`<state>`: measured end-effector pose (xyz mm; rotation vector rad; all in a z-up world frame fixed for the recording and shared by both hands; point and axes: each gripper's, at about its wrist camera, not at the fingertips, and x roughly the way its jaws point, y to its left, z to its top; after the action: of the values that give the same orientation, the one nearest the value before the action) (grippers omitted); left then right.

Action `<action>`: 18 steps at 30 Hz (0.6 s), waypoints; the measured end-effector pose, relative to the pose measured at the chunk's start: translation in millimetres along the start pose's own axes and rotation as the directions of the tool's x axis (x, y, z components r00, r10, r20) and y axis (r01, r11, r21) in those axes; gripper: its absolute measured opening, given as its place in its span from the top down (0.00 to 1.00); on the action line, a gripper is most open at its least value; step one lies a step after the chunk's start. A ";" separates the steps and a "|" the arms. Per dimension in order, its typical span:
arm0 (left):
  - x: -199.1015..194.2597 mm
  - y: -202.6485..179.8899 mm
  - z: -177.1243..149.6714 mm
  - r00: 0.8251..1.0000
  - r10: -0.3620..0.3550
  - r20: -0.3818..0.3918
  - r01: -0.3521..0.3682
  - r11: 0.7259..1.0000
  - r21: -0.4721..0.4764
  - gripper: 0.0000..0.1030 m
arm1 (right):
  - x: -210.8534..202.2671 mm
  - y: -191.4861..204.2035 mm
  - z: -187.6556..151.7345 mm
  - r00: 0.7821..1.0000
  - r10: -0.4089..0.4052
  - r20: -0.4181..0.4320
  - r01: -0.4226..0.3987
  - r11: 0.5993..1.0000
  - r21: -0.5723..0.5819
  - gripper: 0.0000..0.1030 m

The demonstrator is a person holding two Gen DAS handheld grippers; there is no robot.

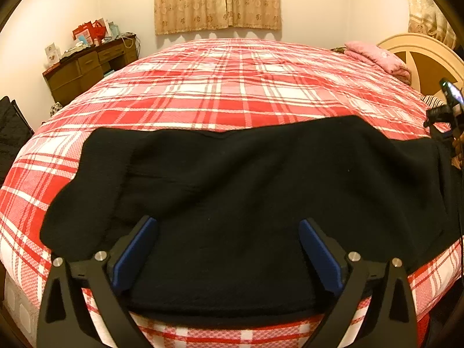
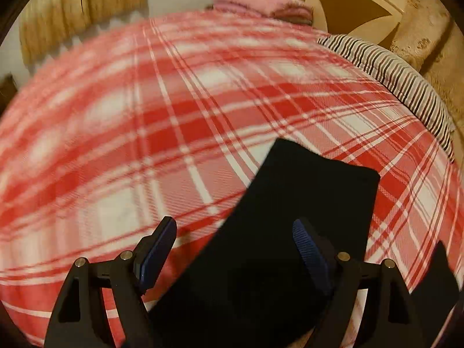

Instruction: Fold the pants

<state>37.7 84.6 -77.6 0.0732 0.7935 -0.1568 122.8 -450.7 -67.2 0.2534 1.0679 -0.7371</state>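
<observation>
Black pants (image 1: 246, 179) lie spread sideways across the near part of a bed with a red and white plaid cover (image 1: 220, 87). My left gripper (image 1: 227, 221) hovers over the near edge of the pants, jaws wide open, with black cloth below them and nothing pinched. In the right wrist view, which is blurred, a straight-cut end of the pants (image 2: 304, 197) points toward the striped pillow. My right gripper (image 2: 235, 224) stands open above that end; its right finger is over the cloth and its left finger over the plaid cover (image 2: 116, 145). Neither gripper holds anything.
A pink folded blanket (image 1: 374, 55) and a cream headboard (image 1: 426, 58) are at the right end of the bed, with a striped pillow (image 2: 391, 69) beside them. A cluttered wooden desk (image 1: 87, 66) stands at the far left wall. Curtains (image 1: 217, 0) hang behind.
</observation>
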 end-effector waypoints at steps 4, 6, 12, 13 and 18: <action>-1.0 -0.3 -1.0 1.000 0.003 -0.002 -0.003 1.000 0.000 0.02 | 1.0 -13.9 -2.3 0.997 0.072 -0.003 -0.071 0.996 0.058 0.20; -0.7 -0.7 -0.4 1.000 0.004 -0.003 -0.004 1.000 0.002 0.02 | -2.7 -12.7 -5.0 0.995 0.097 0.003 -0.097 0.995 0.034 0.29; -1.1 -0.5 -0.3 1.000 0.002 -0.001 -0.002 1.000 0.006 0.01 | -18.0 -48.3 -5.7 0.979 0.205 -0.007 -0.203 0.974 0.103 0.93; -0.8 -0.5 -0.3 1.000 0.000 0.000 0.000 1.000 0.006 0.01 | -26.9 -57.6 -9.0 0.969 0.245 0.016 -0.245 0.962 0.117 0.93; -0.9 0.0 -0.6 1.000 -0.001 0.001 0.001 1.000 0.008 0.01 | -95.8 -114.6 -43.9 0.923 0.339 0.183 -0.365 0.922 0.134 0.94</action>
<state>36.6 84.8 -77.4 0.0805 0.7923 -0.1612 -9.5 -471.6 12.0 0.5093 0.7828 -0.5090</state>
